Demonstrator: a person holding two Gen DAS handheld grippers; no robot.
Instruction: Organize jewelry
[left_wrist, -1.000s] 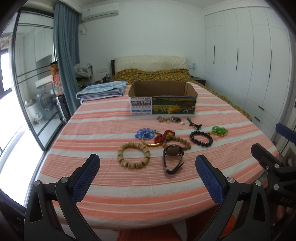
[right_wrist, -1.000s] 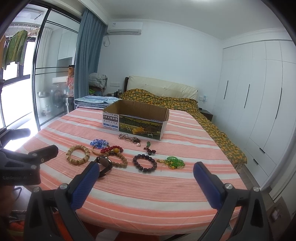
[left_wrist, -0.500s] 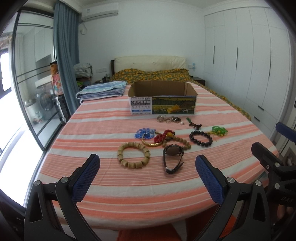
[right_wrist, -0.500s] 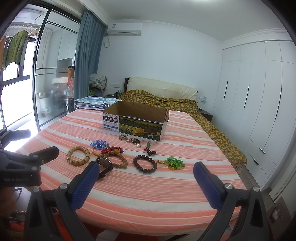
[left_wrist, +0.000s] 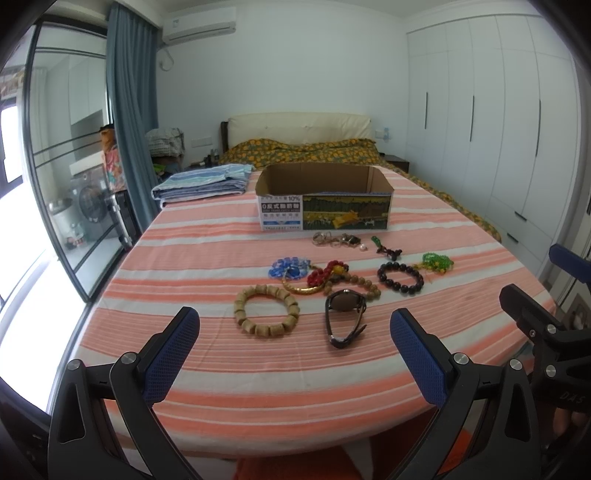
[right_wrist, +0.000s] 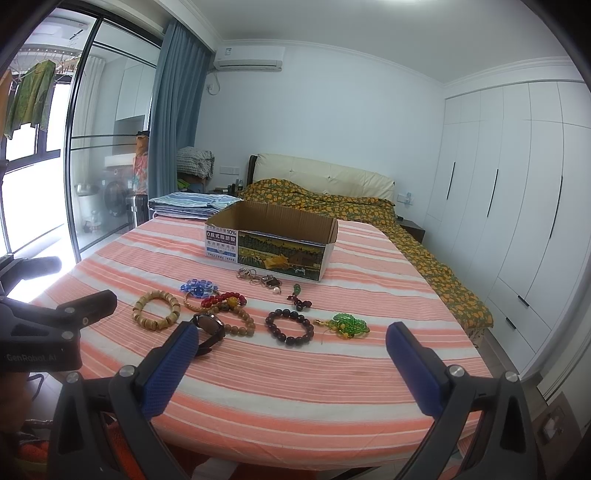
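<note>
jewelry: all of it lies loose on the striped bedspread (left_wrist: 207, 266), mid-frame, in front of the box. Nothing is in your grippers.
wooden bracelet: pale chunky beads (left_wrist: 266, 309), centre of the left view, nearest your left gripper.
watch: dark strap, on its side (left_wrist: 345, 314), just right of the wooden bracelet; in the right view your left pad partly covers it.
dark bead bracelet: (right_wrist: 289, 327), centre of the right view, apart from the rest.
green bead piece: (right_wrist: 350, 325), just right of the dark bead bracelet.
tangled group: blue beads (left_wrist: 290, 266), red beads (left_wrist: 325, 273), gold bangle (left_wrist: 301, 289) and a brown bead string (left_wrist: 364, 284) overlap; you will need to pick these apart.
small pieces: rings and chain (left_wrist: 334, 239) plus a red-green charm (left_wrist: 388, 251), just in front of the box.
cardboard box: open top (left_wrist: 325, 197), upper centre of frame. The visible inside walls are bare; the floor is hidden, so I cannot tell if anything is inside.
progress: looks like the very start. Judging by the spread, every piece remains for you to sort, likely into the box.
left gripper: (left_wrist: 293, 350) spread wide, empty, lower frame, hovering short of the bed edge and touching nothing.
right gripper: (right_wrist: 290, 363) also spread wide, empty, lower frame, clear of the bedspread.
next, my guess: you reach for the closest item, wooden bracelet or watch.
</note>
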